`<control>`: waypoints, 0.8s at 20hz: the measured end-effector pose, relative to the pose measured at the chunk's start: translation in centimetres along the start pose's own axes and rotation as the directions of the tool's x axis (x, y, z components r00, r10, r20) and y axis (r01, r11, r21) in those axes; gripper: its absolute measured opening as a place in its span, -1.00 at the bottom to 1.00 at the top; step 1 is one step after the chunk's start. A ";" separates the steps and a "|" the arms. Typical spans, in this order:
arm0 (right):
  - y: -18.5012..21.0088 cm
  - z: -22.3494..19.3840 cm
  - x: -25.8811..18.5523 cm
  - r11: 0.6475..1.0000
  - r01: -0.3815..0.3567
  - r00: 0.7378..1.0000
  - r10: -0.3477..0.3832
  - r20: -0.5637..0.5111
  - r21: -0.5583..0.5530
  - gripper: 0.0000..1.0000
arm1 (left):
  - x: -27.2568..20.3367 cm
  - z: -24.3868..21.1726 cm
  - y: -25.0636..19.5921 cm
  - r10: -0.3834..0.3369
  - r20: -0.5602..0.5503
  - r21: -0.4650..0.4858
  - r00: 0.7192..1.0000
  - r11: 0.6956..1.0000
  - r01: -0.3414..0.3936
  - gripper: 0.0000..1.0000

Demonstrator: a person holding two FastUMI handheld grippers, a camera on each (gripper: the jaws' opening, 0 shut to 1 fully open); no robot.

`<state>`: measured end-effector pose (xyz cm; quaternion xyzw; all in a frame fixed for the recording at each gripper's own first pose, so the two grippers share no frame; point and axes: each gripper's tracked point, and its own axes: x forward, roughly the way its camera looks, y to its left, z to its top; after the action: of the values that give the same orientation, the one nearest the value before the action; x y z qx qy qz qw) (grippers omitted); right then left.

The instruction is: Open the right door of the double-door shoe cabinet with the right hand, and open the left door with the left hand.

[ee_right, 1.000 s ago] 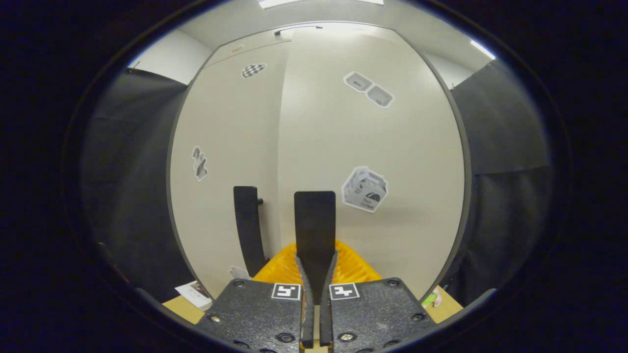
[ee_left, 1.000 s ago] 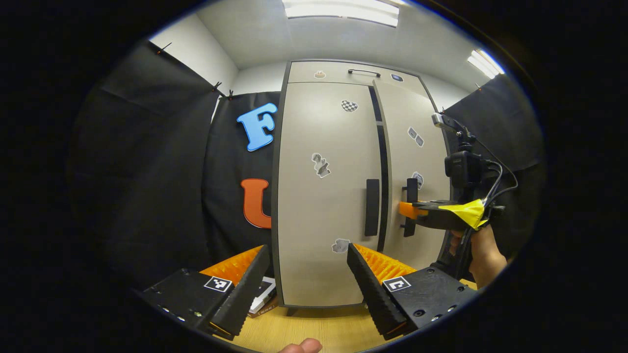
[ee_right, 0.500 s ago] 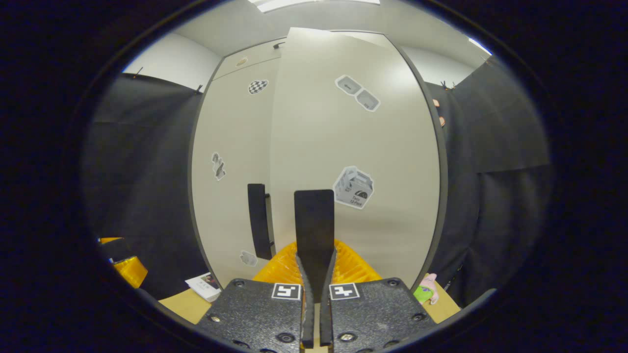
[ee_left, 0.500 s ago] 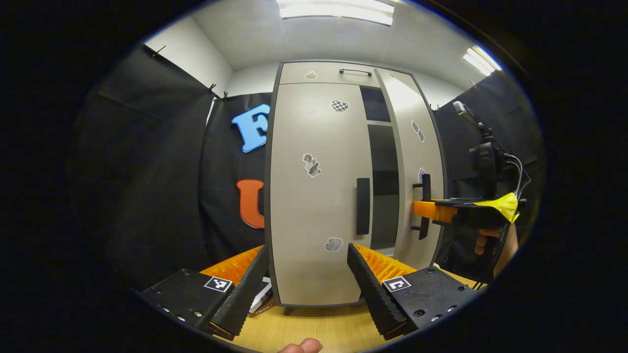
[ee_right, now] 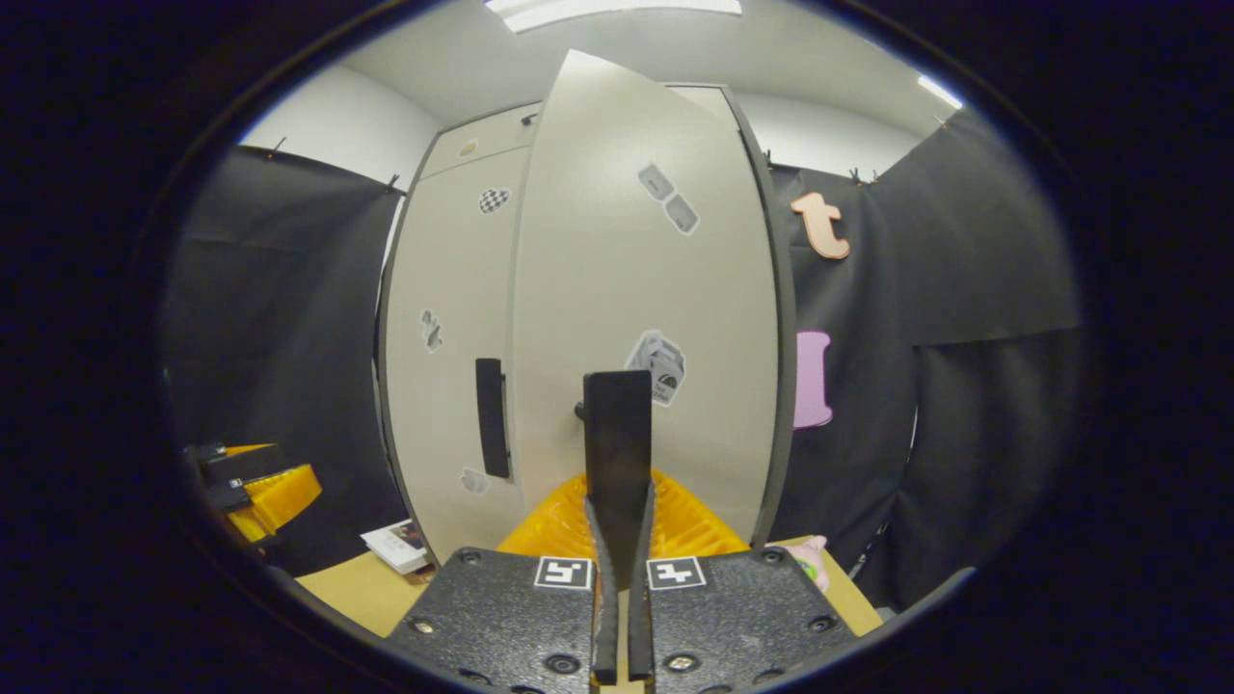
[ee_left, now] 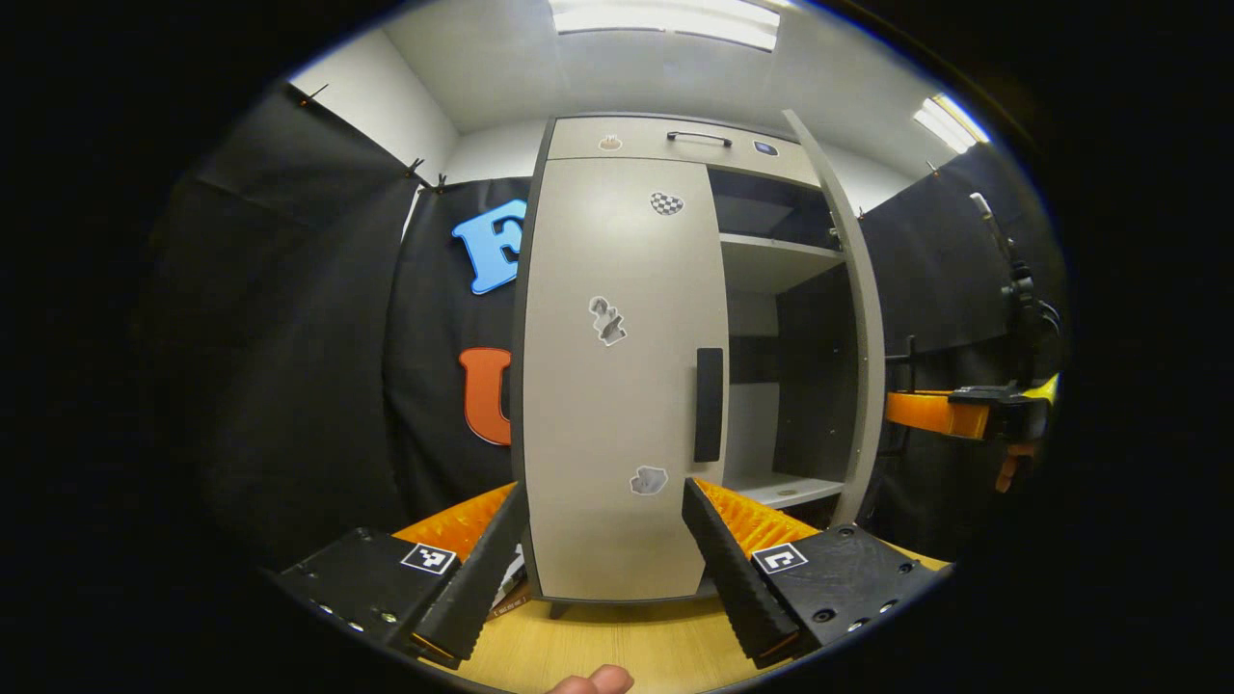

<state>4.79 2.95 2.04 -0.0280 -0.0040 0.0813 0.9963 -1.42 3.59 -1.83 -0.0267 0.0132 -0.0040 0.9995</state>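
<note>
Right hand-held gripper (ee_right: 617, 540) — clenched on the black handle (ee_right: 617, 439) of the right door, both fingers pressed flat against the bar, which stands upright between them. The right door (ee_right: 641, 318) stands swung well out from the cabinet body; stickers on its pale face. In the left gripper view the same door (ee_left: 861, 318) shows edge-on, with the right hand-held gripper (ee_left: 930, 413) beyond it, orange fingers level at handle height.

Left hand-held gripper (ee_left: 603, 540) — released, fingers spread wide, well short of the cabinet and touching nothing. It points at the left door (ee_left: 617, 386), which lies flush and closed. That door's black vertical handle (ee_left: 709, 405) sits near its right edge, above and beyond the gripper's right finger. A fingertip (ee_left: 593, 680) shows at the bottom edge of the left gripper view.

Shoe cabinet (ee_left: 675, 140) stands on the wooden desk (ee_left: 617, 646). Behind the opened right door — a dark interior with pale shelves (ee_left: 771, 260). A small top panel above the doors carries a slim black pull (ee_left: 701, 138).

In the right gripper view the left hand-held gripper (ee_right: 260, 487) shows low at the left. A booklet (ee_right: 395, 545) lies on the desk by the cabinet's left foot, and a pink-and-green toy (ee_right: 808, 559) lies near its right foot.
</note>
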 end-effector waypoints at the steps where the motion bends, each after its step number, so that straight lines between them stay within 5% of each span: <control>1: -0.4 -0.1 -0.4 1.000 0.007 1.000 -0.007 0.000 0.000 -0.84 | 0.0 0.1 -0.2 -0.005 0.000 0.000 1.000 1.000 0.005 0.91; 16: -5.3 -0.1 -3.7 0.993 0.117 0.993 -0.117 0.001 -0.006 -0.87 | 1.2 -0.2 -3.0 -0.064 -0.006 -0.024 0.998 0.998 0.063 0.91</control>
<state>1.98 -2.87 2.25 -0.0308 -0.0063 0.0227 0.9992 -0.26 0.62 -1.89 -0.0389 0.0158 -0.0357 0.9985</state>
